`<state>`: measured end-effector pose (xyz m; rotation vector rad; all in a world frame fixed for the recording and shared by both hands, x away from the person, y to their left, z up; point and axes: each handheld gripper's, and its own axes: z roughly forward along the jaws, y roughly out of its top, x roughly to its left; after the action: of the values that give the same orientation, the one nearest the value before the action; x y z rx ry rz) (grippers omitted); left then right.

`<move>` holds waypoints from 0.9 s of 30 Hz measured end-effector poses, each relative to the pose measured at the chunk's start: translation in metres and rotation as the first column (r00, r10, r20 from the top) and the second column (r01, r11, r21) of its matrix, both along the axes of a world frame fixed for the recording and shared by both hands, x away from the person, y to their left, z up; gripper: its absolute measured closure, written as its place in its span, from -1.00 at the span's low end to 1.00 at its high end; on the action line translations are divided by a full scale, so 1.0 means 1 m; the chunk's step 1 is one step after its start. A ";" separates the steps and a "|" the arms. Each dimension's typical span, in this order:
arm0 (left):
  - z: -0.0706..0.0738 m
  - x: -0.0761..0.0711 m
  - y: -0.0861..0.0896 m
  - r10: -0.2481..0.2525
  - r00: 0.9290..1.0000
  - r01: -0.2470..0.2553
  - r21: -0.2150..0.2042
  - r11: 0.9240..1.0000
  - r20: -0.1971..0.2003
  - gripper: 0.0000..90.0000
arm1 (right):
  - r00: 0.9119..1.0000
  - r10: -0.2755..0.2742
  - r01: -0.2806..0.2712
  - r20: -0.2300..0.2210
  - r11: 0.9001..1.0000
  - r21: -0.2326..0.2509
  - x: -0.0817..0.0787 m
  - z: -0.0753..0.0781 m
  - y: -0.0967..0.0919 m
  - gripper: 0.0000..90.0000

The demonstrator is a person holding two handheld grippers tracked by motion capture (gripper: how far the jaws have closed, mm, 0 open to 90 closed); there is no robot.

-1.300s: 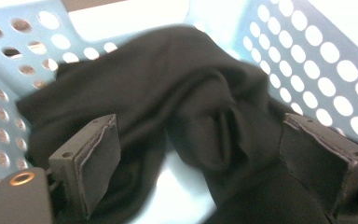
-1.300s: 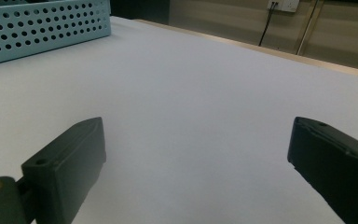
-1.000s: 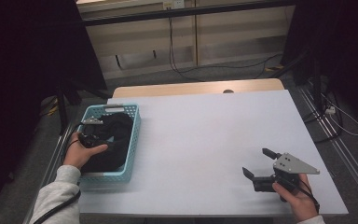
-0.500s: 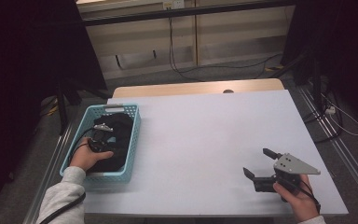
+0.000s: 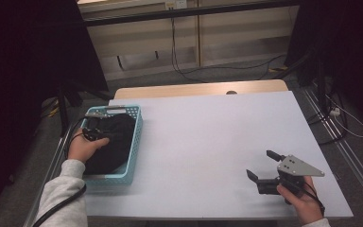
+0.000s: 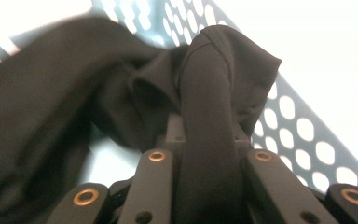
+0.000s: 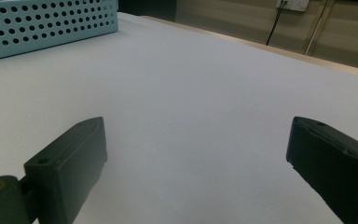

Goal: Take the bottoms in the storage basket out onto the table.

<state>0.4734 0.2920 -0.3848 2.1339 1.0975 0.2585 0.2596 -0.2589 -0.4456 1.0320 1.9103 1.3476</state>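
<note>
Left claw (image 6: 205, 186), jaws just closing, clamps a fold of black cloth (image 6: 209, 84) in the basket (image 5: 137, 130); right claw (image 5: 264, 170) gapes idle; thin pinch may slip, or cloth may drag the basket off the worktop (image 5: 208, 137) edge

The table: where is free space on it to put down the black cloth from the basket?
The white table is bare between the blue basket at its left edge and the right gripper near its right front corner, and also behind that gripper. The basket is crowded: the black cloth fills it, and the left gripper pinches a fold there.
</note>
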 end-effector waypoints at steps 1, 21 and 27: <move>0.003 0.003 0.000 0.004 1.000 -0.004 0.004 1.000 0.019 0.75 | 1.000 0.001 -0.001 -0.002 1.000 -0.001 0.000 0.000 0.000 -0.91; -0.029 0.042 0.019 0.263 0.955 -0.278 0.099 0.955 0.139 -0.65 | 1.000 0.006 -0.006 -0.009 1.000 0.007 -0.001 -0.001 -0.002 -0.91; -0.048 0.047 0.020 0.268 0.959 -0.276 0.094 0.956 0.088 -0.86 | 1.000 0.020 -0.020 -0.009 1.000 0.008 -0.001 -0.001 0.000 -0.90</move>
<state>0.5202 0.3122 -0.4333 2.0413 1.3608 0.5311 0.2584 -0.2587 -0.4465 1.0270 1.9288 1.3646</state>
